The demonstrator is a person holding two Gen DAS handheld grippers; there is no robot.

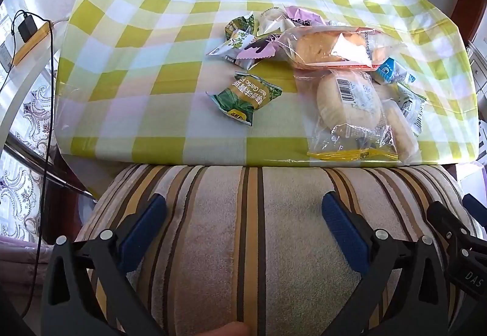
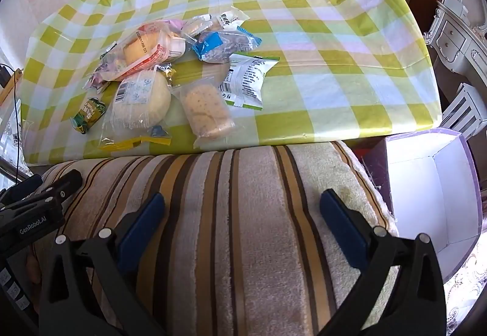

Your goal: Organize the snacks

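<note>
Several packaged snacks lie in a loose pile on a yellow-and-white checked tablecloth [image 1: 170,40]. A green garlic-pea packet [image 1: 245,98] lies apart at the pile's near left. A clear bag with a round bun [image 1: 350,110] lies toward the near edge, and a bread bag with red print [image 1: 328,47] sits behind it. In the right wrist view I see the round bun [image 2: 141,101], a speckled bun [image 2: 207,112], a white-and-green packet [image 2: 246,80] and a blue packet [image 2: 213,45]. My left gripper [image 1: 243,214] and right gripper [image 2: 243,211] both hover open over a striped cushion, empty, short of the table.
The striped cushion [image 2: 243,214] fills the foreground below the table's near edge. An open white box with purple walls [image 2: 426,190] stands to the right of the cushion. White furniture [image 2: 456,40] stands at the right. A black cable [image 1: 48,92] hangs at the left.
</note>
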